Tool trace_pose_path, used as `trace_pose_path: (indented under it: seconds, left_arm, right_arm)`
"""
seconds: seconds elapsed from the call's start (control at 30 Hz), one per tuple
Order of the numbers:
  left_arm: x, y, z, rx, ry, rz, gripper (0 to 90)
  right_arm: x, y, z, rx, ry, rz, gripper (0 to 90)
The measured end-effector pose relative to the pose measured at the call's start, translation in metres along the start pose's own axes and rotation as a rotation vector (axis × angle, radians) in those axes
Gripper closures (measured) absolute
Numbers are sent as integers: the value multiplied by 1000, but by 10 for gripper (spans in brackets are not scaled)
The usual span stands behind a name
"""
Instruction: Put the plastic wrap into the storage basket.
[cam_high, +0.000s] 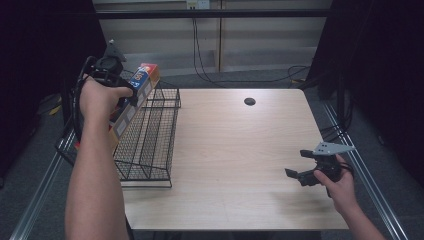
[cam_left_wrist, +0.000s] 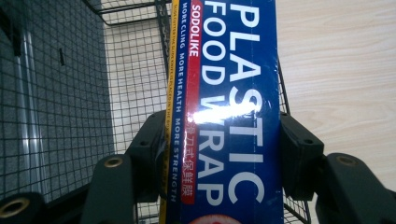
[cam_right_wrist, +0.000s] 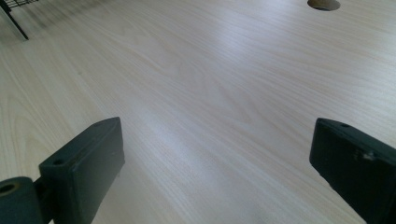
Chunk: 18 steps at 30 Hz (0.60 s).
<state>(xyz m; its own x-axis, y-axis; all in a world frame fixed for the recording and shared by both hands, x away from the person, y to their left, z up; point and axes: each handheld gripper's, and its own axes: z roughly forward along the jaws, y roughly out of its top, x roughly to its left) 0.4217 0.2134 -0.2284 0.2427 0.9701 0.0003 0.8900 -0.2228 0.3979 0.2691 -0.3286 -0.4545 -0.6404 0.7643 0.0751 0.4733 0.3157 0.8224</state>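
My left gripper (cam_left_wrist: 219, 149) has its jaws clamped on the two long sides of a plastic wrap box (cam_left_wrist: 229, 107), a long blue carton lettered "PLASTIC FOOD WRAP" with a red stripe and a yellow edge down its left side. In the high view the box (cam_high: 136, 92) sits at the upper left of the frame, held slantwise above the black wire rack (cam_high: 150, 145) that stands on the left part of the table (cam_high: 240, 150), one end pointing up and away from me. I judge it light and stiff along its length, being thin cardboard around a roll, but the walls should give if I squeeze hard, and the glossy face, which throws back a bright glare between my jaws, looks slippery. My hold appears to be toward the lower part of the carton, so the far end may swing; a grip nearer the middle of the long sides would steady it better. My right gripper (cam_high: 306, 166), at the lower right of the high view, hovers low over bare wood with its jaws spread wide and nothing between them; its own view looks along the table (cam_right_wrist: 196, 84) toward a round hole (cam_right_wrist: 323, 4) at the upper right.
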Motion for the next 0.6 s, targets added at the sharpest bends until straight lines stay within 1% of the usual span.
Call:
trace_pose_path:
  seconds: [0.03, 0.13, 0.23, 0.27, 0.3, 0.43, 0.53, 0.6]
  left_arm:
    - [1, 0, -1, 4, -1, -5, 438]
    - [4, -1, -2, 7, 15, -14, 439]
    - [6, -2, -3, -4, 21, -41, 438]
    - [7, -3, -3, 0, 28, -40, 438]
    - [9, -3, -3, 1, 30, -46, 438]
    - [13, -5, -4, 4, 36, -71, 438]
    - [15, -6, -4, 12, 55, -81, 438]
    - [18, -8, -4, 13, 58, -93, 437]
  right_arm:
    - [0, 0, 0, 1, 2, -1, 31]
    - [0, 0, 0, 2, 4, 2, 31]
    - [0, 0, 0, 1, 3, 3, 31]
    - [1, 0, 0, 3, 7, 5, 31]
    - [1, 0, 0, -4, -3, 0, 31]
    - [0, 0, -1, -3, -4, 1, 31]
    - [0, 0, -1, -1, 1, 0, 31]
    - [0, 0, -1, -1, 1, 0, 31]
